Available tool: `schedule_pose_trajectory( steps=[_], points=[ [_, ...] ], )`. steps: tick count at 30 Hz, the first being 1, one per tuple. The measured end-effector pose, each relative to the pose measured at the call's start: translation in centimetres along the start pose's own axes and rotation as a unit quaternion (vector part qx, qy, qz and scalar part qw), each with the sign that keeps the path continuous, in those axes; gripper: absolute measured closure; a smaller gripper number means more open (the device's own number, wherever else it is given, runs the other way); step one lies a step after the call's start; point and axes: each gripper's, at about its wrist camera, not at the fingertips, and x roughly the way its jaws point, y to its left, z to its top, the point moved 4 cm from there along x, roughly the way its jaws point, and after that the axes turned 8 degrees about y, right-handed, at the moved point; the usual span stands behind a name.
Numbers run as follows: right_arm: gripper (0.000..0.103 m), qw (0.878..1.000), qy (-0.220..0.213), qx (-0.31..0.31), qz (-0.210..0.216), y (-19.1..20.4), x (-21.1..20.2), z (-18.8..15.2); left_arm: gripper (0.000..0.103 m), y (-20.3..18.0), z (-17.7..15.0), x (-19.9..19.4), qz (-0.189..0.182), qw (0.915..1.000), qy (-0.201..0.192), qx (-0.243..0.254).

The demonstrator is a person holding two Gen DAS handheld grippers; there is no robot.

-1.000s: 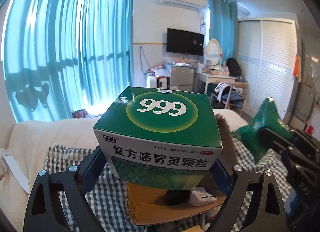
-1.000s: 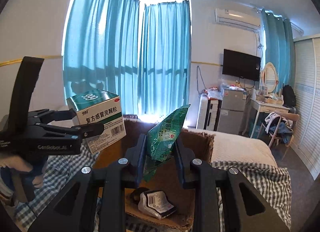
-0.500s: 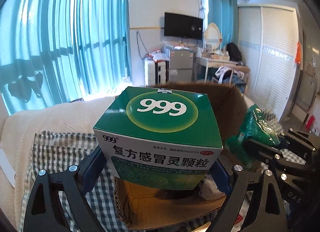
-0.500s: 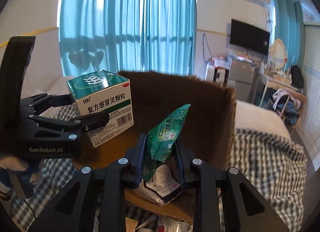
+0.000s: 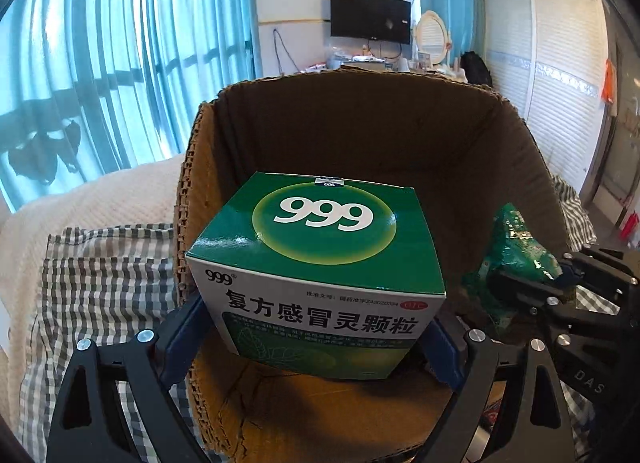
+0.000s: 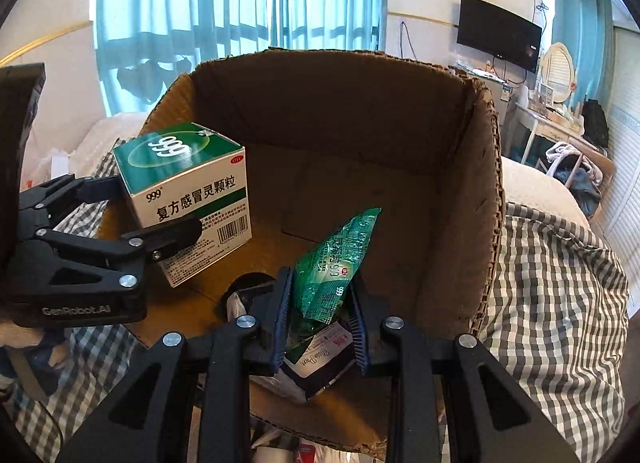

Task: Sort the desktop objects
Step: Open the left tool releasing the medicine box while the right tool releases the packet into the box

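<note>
Seen from the right wrist, at nine o'clock: left gripper (image 6: 160,215), black two-finger tool, pinching a green-and-white cardboard medicine box marked 999 (image 6: 188,191) by its two sides, box level, hanging just inside the left wall of an open brown corrugated cardboard carton (image 6: 486,199). Dark pads pressed flat on the box flanks. At six o'clock: right gripper (image 6: 320,315), blue-padded fingers (image 6: 280,311) closed narrowly on a crinkled green foil sachet (image 6: 336,263), upper end of the sachet sticking up toward twelve o'clock, tilted right. Sachet above the carton floor, over a dark packet with a white label (image 6: 320,355) lying at the near edge. From three to five o'clock: grey-and-white checked cloth (image 6: 560,303) under and beside the carton.

Seen from the left wrist: medicine box (image 5: 320,263) filling the centre, clamped between blue pads at eight and four o'clock, carton wall (image 5: 360,135) behind it. At three o'clock: sachet (image 5: 516,259) caught in the right gripper (image 5: 532,287), just beside the box, apart from it. At nine o'clock: checked cloth (image 5: 100,283) over a cream blanket (image 5: 100,199).
</note>
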Motion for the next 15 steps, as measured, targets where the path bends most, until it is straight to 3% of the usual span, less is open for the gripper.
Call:
schedule_pose_trajectory(
  steps=[6, 8, 10, 15],
  points=[
    [0.074, 0.999, -0.023, -0.01, -0.02, 0.2, -1.0, 0.1, 0.007, 0.4, 0.2, -0.2, -0.006, 0.9999, -0.002, -0.01],
    [0.06, 0.999, -0.03, -0.007, -0.022, 0.0, -1.5, 0.1, 0.007, 0.6, 0.4, -0.6, -0.009, 0.9998, -0.005, -0.015],
    [0.052, 0.999, -0.043, -0.003, -0.023, -0.3, -2.1, 0.2, 0.007, 0.7, 0.7, -1.1, -0.016, 0.9996, -0.011, -0.02],
    [0.045, 0.997, -0.074, 0.001, -0.033, -0.2, -4.3, 0.9, 0.006, 0.4, 1.4, -3.1, -0.011, 0.9992, -0.036, -0.011]
  ],
)
